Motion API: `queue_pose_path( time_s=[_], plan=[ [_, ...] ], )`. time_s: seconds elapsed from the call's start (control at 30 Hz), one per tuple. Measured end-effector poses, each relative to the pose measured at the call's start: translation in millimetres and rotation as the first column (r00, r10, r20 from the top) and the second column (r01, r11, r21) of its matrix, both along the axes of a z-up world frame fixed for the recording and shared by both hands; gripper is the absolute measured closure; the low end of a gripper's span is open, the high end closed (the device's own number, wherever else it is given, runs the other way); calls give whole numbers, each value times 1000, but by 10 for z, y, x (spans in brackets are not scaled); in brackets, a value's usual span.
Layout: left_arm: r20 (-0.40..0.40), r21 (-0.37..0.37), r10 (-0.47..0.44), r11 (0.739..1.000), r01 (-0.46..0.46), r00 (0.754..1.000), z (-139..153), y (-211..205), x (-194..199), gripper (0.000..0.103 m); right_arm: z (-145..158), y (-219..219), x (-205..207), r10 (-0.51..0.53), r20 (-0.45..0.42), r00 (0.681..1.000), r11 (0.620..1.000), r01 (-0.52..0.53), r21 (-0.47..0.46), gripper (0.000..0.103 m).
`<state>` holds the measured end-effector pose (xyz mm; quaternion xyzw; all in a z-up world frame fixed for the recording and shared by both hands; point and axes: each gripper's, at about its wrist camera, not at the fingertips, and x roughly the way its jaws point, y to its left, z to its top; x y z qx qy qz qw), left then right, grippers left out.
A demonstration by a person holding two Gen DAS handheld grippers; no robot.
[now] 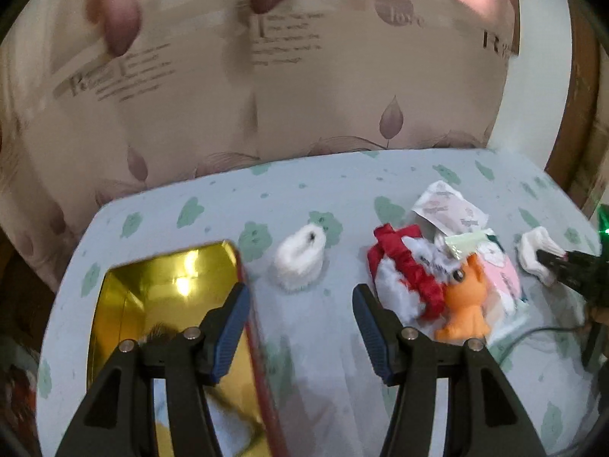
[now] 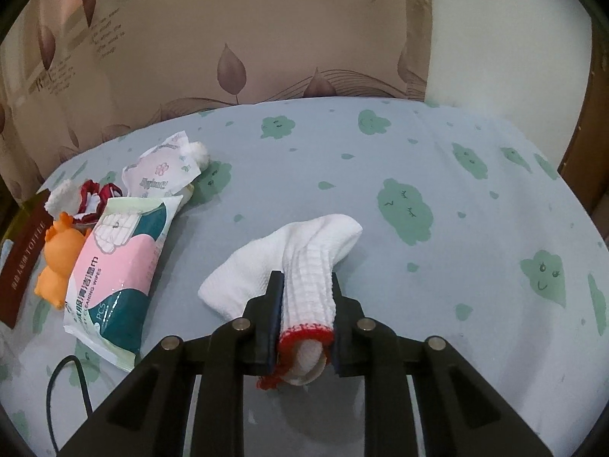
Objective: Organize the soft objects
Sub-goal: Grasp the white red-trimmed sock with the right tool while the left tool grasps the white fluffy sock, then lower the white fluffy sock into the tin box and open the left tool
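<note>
My right gripper (image 2: 306, 282) is shut on a white knit glove (image 2: 304, 243) with a red cuff, whose far end lies on the blue sheet (image 2: 418, 144). In the left wrist view that glove (image 1: 534, 249) and the right gripper (image 1: 559, 261) show at the far right. My left gripper (image 1: 300, 301) is open with nothing between its fingers, over the sheet beside a gold-lined box (image 1: 163, 289). Ahead of it lies a white fluffy toy (image 1: 300, 262). To the right are a red scrunchie on white fur (image 1: 403, 278) and an orange toy (image 1: 464, 304).
A pink and green wipes pack (image 2: 121, 262) and a white packet (image 2: 160, 171) lie by the orange toy (image 2: 57, 251). A brown box lid (image 2: 23, 266) is at the left edge, a black cable (image 2: 68, 373) near the front. A leaf-print curtain (image 2: 228, 38) hangs behind the bed.
</note>
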<state>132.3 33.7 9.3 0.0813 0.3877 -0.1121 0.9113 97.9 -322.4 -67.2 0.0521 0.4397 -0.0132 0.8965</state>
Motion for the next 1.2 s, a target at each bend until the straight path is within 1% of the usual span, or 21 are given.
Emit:
queue_pose_path(
  time_s=[0.03,0.07,0.17,0.27,0.37,0.47,0.53,0.6,0.67,0.77,0.8,0.83,0.9,0.97,1.2],
  plan=[
    [-3,11,-8,1000,8,1000,-14,-46,50,46,-4,13,6,2,-3,1000,1000,-2,-6,84],
    [-26,23,-37,999,38,999,-48,-126,139,46,-6,17,-1,3,-4,1000,1000,-3,-6,83],
    [-81,46,-64,997,68,995,-169,-252,360,46,-5,14,1,4,-5,1000,1000,-4,-7,81],
    [-146,59,-36,997,45,989,-323,-310,610,46,-11,23,5,6,-6,1000,1000,-6,-11,81],
    [-188,69,-16,997,30,982,-432,-339,797,46,-15,32,11,8,-8,1000,1000,-8,-15,80],
    [-198,84,-4,996,21,980,-502,-358,960,46,-19,21,13,9,-11,1000,1000,-9,-1,80],
    [-210,93,21,996,-1,977,-548,-334,1050,46,-24,-2,15,7,-13,1000,1000,-6,18,80],
    [-229,90,37,996,-16,973,-604,-311,1131,46,-28,-14,18,6,-13,1000,1000,-6,28,80],
    [-239,83,35,996,-16,970,-644,-316,1173,46,-29,-17,21,7,-14,1000,999,-7,32,80],
    [-245,92,45,995,-23,968,-692,-331,1211,46,-30,-27,23,7,-14,1000,999,-7,40,80],
    [-251,89,47,996,-25,967,-705,-335,1217,50,-32,-32,23,7,-14,1000,999,-6,44,80],
    [-258,84,47,996,-26,965,-719,-342,1220,67,-32,-36,23,6,-14,1000,999,-6,47,79],
    [-252,107,70,993,-44,965,-734,-341,1220,72,-33,-35,23,7,-14,1000,999,-6,46,79],
    [-266,83,72,995,-51,961,-726,-311,1214,75,-34,-31,22,6,-14,1000,999,-6,44,79],
    [-267,34,59,998,-52,962,-554,-286,1052,77,-34,-25,22,6,-15,1000,999,-5,42,79]
  ],
)
